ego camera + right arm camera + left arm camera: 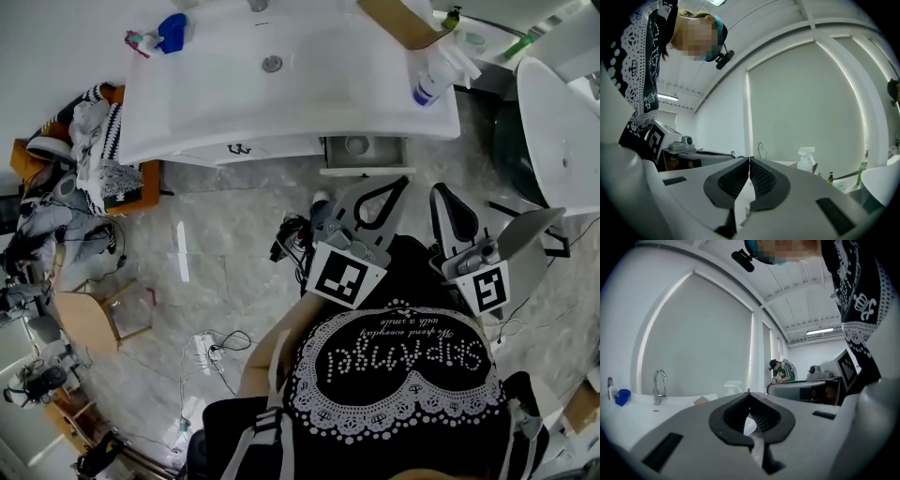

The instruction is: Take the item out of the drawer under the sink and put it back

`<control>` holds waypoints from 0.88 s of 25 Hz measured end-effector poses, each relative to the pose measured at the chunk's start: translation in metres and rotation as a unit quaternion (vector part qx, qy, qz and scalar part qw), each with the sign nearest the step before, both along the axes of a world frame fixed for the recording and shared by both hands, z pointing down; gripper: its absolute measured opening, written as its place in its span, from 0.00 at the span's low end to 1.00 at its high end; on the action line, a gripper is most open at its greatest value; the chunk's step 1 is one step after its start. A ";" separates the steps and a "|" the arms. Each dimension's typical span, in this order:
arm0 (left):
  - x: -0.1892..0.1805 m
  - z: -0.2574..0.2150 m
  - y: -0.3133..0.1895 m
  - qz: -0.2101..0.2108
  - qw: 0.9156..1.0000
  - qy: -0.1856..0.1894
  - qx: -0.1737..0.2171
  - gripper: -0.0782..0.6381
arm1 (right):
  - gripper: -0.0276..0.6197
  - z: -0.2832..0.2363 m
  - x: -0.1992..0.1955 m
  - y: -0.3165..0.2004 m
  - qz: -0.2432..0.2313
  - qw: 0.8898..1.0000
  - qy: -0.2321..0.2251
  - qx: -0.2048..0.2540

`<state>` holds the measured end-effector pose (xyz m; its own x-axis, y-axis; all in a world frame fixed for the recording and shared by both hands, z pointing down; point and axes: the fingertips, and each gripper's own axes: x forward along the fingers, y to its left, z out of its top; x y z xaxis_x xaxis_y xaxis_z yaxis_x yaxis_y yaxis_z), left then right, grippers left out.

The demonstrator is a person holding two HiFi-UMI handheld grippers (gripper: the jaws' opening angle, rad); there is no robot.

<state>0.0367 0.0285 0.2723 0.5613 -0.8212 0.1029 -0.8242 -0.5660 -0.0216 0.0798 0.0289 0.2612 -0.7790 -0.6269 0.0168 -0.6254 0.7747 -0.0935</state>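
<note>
Under the white sink [281, 84], a small drawer [364, 167] stands pulled out with a round grey item [356, 144] lying in it. My left gripper [403, 181] hovers just below and right of the drawer front, its jaws shut with the tips touching and nothing between them. In the left gripper view the left gripper [749, 393] points level over the sink top. My right gripper [438, 191] is beside it to the right, also shut and empty. In the right gripper view its tips [749, 159] meet in front of the faucet [760, 149].
A spray bottle [433, 79] and a cardboard box [403, 21] sit on the sink's right end, a blue item [172, 31] on its left. A white bowl-shaped fixture [562, 141] stands at right. Clothes and clutter [84, 159] fill the left; a power strip [206, 349] lies on the floor.
</note>
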 end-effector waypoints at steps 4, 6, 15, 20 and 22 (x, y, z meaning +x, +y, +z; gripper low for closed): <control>0.001 0.006 -0.002 -0.002 1.000 0.004 -0.008 0.11 | 0.07 0.004 -0.003 0.004 -0.014 1.000 -0.005 -0.011; 0.006 0.011 -0.002 0.005 1.000 0.006 -0.018 0.11 | 0.07 0.007 -0.001 0.005 -0.015 1.000 -0.009 -0.017; 0.016 0.016 0.001 0.028 0.999 0.010 -0.035 0.11 | 0.07 0.007 0.002 0.009 -0.008 1.000 -0.007 -0.020; 0.015 0.017 0.006 0.028 0.999 0.012 -0.041 0.11 | 0.07 0.007 0.000 0.013 -0.010 1.000 -0.005 -0.015; 0.015 0.016 0.006 0.027 0.999 0.016 -0.039 0.11 | 0.07 0.007 0.000 0.014 -0.012 1.000 -0.005 -0.014</control>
<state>0.0515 0.0349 0.2887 0.6077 -0.7805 0.1465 -0.7925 -0.6078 0.0490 0.0800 0.0433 0.2685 -0.7935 -0.6080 0.0269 -0.6063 0.7859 -0.1213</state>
